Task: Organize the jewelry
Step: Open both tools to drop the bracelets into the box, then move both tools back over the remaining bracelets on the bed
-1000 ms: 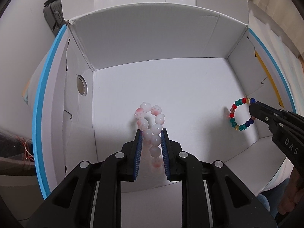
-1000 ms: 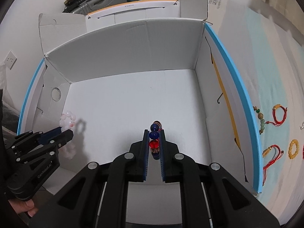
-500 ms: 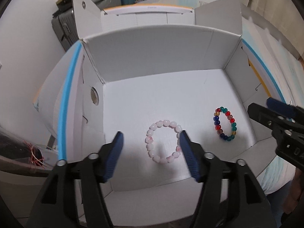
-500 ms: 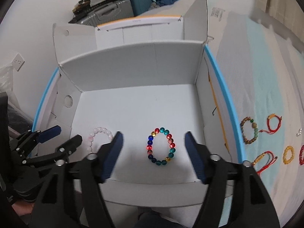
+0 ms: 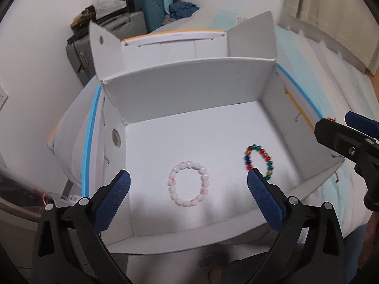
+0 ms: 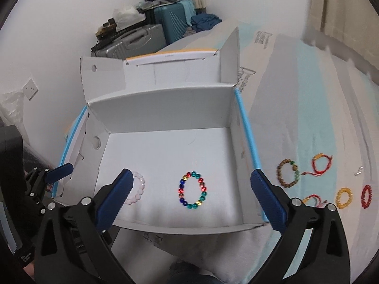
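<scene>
Both grippers hang above the near edge of the white box [image 6: 163,116], jaws spread wide and holding nothing. The left gripper [image 5: 188,190] frames the pink bracelet [image 5: 188,187] on the box floor; the right gripper [image 6: 190,193] frames the multicolored bracelet [image 6: 192,190] beside it. The right gripper's left finger [image 6: 115,197] covers part of the pink bracelet. Outside the box, other bracelets [image 6: 287,174] are blurred.

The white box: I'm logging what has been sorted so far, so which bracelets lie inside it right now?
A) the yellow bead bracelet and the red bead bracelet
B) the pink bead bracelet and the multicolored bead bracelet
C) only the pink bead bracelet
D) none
B: the pink bead bracelet and the multicolored bead bracelet both lie flat on the floor of the white box, while the others sit outside on the bedding.
</scene>
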A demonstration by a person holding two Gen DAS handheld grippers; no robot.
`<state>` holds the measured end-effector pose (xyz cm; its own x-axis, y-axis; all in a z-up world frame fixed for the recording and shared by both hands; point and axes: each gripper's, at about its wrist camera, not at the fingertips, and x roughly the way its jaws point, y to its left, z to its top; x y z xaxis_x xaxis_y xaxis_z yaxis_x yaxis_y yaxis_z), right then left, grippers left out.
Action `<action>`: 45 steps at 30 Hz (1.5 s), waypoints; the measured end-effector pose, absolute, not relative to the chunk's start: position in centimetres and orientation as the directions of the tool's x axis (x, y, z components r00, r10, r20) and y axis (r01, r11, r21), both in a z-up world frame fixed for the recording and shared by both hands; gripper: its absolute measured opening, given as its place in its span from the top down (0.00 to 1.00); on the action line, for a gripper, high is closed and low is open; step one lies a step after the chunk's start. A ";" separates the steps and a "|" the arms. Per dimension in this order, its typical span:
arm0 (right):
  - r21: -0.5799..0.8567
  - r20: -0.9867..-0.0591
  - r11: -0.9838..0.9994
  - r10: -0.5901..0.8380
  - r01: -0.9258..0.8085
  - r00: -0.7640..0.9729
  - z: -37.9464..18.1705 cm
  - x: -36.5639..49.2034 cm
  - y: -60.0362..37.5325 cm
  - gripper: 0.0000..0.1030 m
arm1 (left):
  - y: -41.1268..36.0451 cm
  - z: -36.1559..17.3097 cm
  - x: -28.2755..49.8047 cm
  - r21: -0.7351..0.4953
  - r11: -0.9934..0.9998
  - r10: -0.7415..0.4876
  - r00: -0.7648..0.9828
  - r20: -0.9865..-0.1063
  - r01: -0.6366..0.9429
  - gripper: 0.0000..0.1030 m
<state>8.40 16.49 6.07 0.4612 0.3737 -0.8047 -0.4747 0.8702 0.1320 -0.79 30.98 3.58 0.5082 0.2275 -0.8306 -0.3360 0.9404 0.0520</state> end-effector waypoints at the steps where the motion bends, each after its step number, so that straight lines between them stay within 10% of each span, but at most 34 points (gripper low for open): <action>1: 0.128 -0.803 0.872 0.371 -0.473 0.466 6.3 8.4 16.4 0.07 | 30.5 3.8 -0.7 0.056 0.943 0.226 0.511 -0.829 -0.328 0.06; 45: 0.000 -0.777 1.000 0.013 -0.020 0.630 4.3 11.6 -19.1 0.07 | 1.7 -2.1 10.5 -0.119 0.992 -0.125 0.600 -0.790 0.049 0.06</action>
